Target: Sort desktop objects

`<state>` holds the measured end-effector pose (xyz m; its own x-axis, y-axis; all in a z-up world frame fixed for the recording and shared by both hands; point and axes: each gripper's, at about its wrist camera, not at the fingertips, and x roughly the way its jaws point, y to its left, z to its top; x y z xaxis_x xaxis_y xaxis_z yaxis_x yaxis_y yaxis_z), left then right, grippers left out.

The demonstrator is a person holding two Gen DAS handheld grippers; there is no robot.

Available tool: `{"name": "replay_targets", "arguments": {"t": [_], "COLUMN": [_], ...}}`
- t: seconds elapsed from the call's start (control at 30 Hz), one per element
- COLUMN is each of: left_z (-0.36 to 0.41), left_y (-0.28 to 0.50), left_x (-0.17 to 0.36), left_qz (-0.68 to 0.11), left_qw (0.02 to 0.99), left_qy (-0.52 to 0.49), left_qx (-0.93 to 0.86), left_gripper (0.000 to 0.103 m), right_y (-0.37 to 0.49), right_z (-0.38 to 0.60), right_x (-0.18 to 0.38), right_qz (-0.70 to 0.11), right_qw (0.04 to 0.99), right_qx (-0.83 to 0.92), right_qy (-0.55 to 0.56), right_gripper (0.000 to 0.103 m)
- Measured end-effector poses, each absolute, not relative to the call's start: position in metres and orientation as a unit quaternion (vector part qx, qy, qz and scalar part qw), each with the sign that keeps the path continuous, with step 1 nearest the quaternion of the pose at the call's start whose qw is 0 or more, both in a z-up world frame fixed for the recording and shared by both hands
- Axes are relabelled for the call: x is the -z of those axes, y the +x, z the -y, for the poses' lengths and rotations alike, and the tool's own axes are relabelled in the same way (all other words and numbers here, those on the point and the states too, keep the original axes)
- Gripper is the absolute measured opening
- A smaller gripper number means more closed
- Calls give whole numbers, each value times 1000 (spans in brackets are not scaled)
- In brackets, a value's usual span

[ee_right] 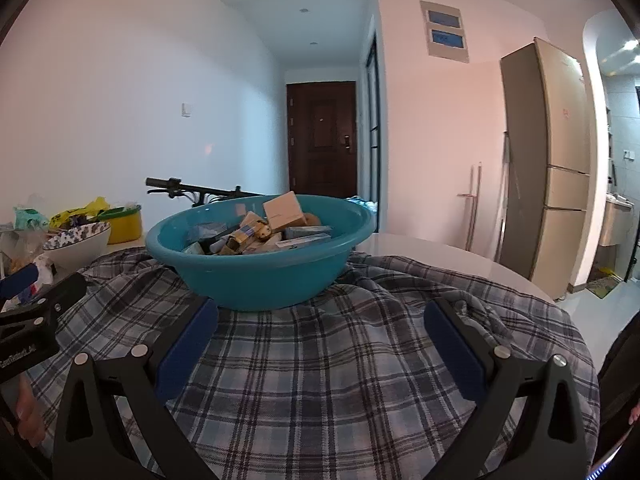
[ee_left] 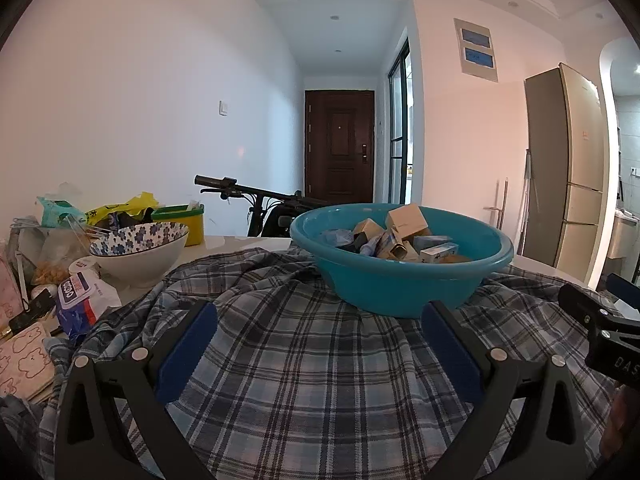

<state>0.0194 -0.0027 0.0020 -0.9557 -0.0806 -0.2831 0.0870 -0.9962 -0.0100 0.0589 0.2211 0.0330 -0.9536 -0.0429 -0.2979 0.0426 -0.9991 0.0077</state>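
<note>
A teal plastic basin stands on a crumpled plaid shirt on a white table. It holds several small cardboard boxes and packets. My left gripper is open and empty, just short of the basin, over the shirt. My right gripper is also open and empty; the basin sits ahead and left of it, with the boxes inside and the shirt below. The right gripper's body shows at the right edge of the left wrist view.
At the left stand a blue-flowered white bowl, a yellow tub with a green rim, bags and packets and a pink notebook. A bicycle handlebar is behind the table. The table's white edge curves right.
</note>
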Motion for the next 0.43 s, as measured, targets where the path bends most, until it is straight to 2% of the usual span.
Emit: {"name": "replay_targets", "arguments": {"t": [0.43], "left_z": [1], "left_y": [20], "left_x": [-2], "left_qz": [-10], "left_qw": [33], "left_qy": [143], "left_qx": [989], "left_gripper": [103], "right_y": [57], "right_z": [-222], "right_x": [-34], "right_qz": [-1], "right_qw": [23], "right_qx": [988], "right_qy": [152], "right_gripper": [103]}}
